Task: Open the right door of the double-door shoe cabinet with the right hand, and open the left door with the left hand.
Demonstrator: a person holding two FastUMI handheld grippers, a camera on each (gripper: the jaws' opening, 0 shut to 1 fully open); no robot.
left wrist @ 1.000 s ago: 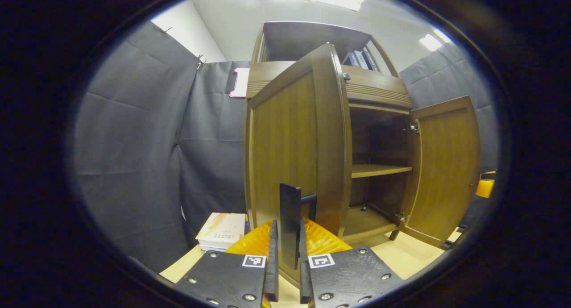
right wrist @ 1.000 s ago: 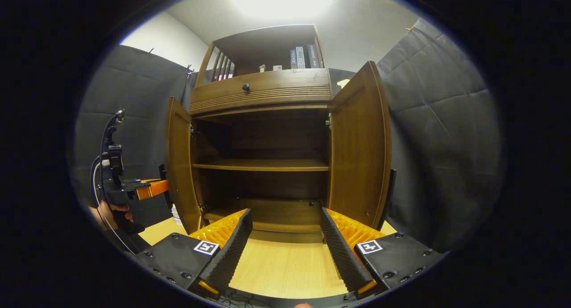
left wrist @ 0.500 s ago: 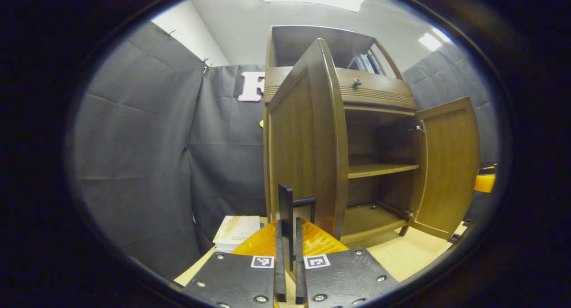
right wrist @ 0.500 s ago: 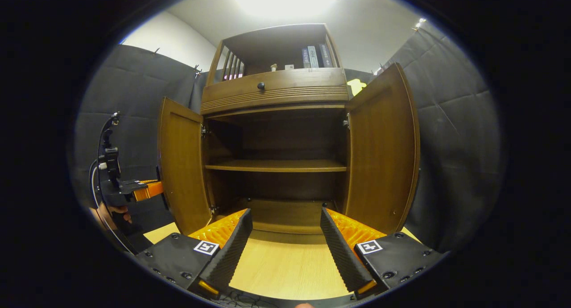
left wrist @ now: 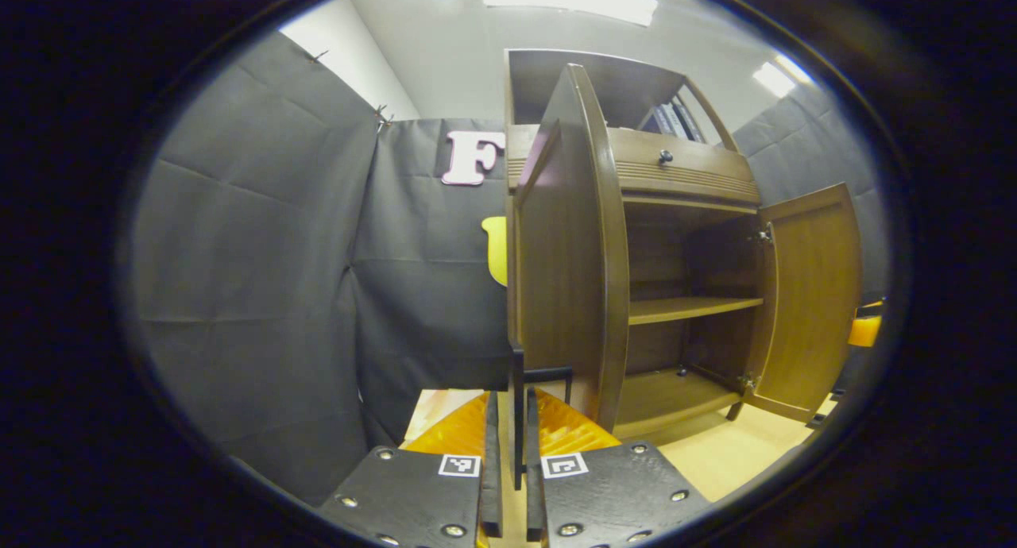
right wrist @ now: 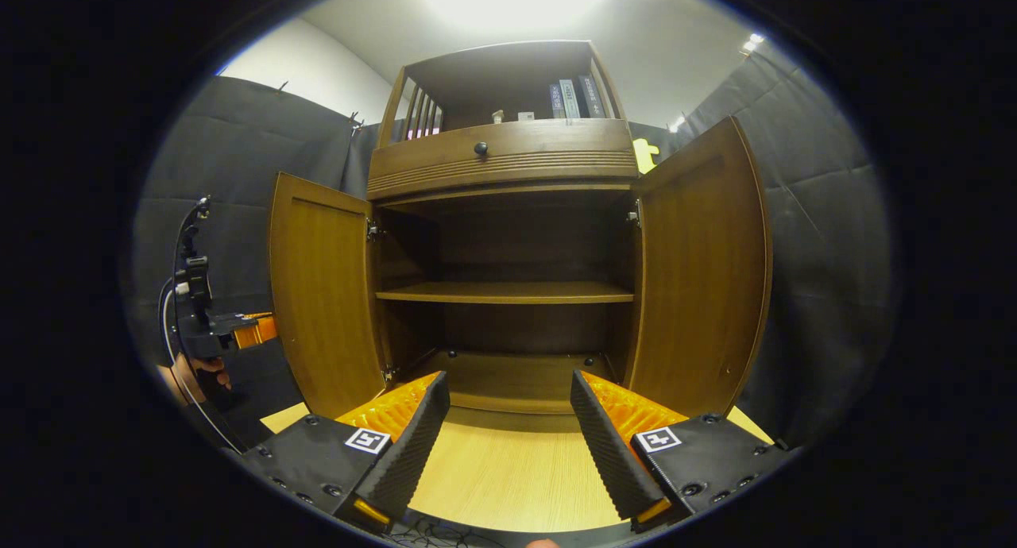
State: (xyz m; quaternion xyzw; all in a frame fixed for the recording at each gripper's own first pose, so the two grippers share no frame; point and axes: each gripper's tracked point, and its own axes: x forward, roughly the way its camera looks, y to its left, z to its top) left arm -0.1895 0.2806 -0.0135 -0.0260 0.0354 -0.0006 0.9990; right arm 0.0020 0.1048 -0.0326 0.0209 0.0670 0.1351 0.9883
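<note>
The brown wooden shoe cabinet (right wrist: 500, 167) stands with both doors swung out. In the left gripper view the left door (left wrist: 568, 278) is seen nearly edge-on, and my left gripper (left wrist: 509, 484) is shut on its black bar handle (left wrist: 518, 389). The right door (left wrist: 810, 294) hangs wide to the right. In the right gripper view the left door (right wrist: 322, 294) and right door (right wrist: 703, 270) flank the bare inner shelf (right wrist: 504, 292). My right gripper (right wrist: 508, 445) is open in front of the cabinet, holding nothing. The left gripper (right wrist: 238, 329) and a hand (right wrist: 191, 369) sit beside the left door.
The cabinet stands on a light wooden top (right wrist: 508, 476). A drawer with a dark knob (right wrist: 481, 148) sits above the doors, and books (right wrist: 568, 99) stand in the upper shelf. Black cloth walls close in on both sides. A book's corner (left wrist: 429, 409) lies left of the cabinet.
The left door has swung further open with my left gripper still on its handle. The right gripper stays open, and its view has shifted so both doors look wider apart.
</note>
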